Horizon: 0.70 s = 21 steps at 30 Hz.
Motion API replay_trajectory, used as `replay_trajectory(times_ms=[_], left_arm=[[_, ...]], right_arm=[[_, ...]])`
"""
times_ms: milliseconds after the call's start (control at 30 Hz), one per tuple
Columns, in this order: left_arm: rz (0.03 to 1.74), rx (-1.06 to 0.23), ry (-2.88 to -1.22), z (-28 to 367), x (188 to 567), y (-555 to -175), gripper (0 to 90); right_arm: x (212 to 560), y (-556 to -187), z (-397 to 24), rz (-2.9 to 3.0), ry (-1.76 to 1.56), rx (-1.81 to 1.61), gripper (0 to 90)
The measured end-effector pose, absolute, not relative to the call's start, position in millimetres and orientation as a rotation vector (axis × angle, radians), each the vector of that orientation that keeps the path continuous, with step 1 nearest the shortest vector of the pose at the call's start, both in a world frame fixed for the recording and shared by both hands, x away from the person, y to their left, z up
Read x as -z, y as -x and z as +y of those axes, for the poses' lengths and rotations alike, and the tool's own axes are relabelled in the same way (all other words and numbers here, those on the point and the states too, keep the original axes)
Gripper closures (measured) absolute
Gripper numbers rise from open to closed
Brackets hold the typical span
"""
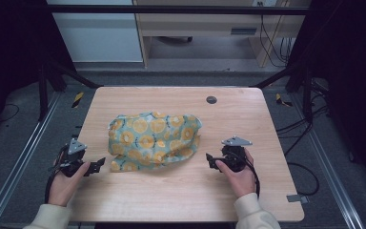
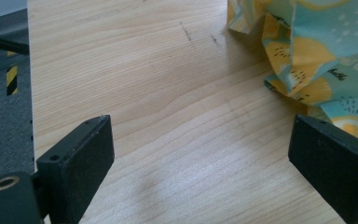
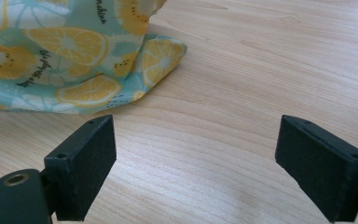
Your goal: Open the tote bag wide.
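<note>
**Cloth centred between two open grippers**

The cloth (image 1: pixel 153 141) lies crumpled at the middle of the table (image 1: pixel 181 195), long axis running left to right. The left gripper (image 1: pixel 96 165) rests at the cloth's near-left corner, just beside the fabric. The right gripper (image 1: pixel 210 161) rests off the cloth's right edge with a slightly wider strip of bare wood between. Both point inward at the cloth.

In each gripper view the jaws stand wide apart with bare wood between them; nothing is held. The left gripper is judged nearer, so the near-left corner is the likeliest first pick-up point.
</note>
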<state>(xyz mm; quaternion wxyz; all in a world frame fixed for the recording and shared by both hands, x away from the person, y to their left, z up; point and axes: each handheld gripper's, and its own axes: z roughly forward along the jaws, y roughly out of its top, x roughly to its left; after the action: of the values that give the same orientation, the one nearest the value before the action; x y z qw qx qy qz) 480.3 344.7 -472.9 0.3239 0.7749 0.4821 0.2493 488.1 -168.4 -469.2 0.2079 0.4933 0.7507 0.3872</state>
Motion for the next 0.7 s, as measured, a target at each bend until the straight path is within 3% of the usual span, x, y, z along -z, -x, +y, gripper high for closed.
replay_trajectory(times_ms=[467, 700], left_arm=[[1.23, -0.656, -2.079, 338, 476, -482, 6.6], [1.215, -0.665, -2.096, 336, 476, -480, 6.6]], right_arm=[[464, -486, -160, 2.11, -1.311, -1.054, 12.0], [437, -489, -152, 2.106, -1.228, -1.158, 12.5]])
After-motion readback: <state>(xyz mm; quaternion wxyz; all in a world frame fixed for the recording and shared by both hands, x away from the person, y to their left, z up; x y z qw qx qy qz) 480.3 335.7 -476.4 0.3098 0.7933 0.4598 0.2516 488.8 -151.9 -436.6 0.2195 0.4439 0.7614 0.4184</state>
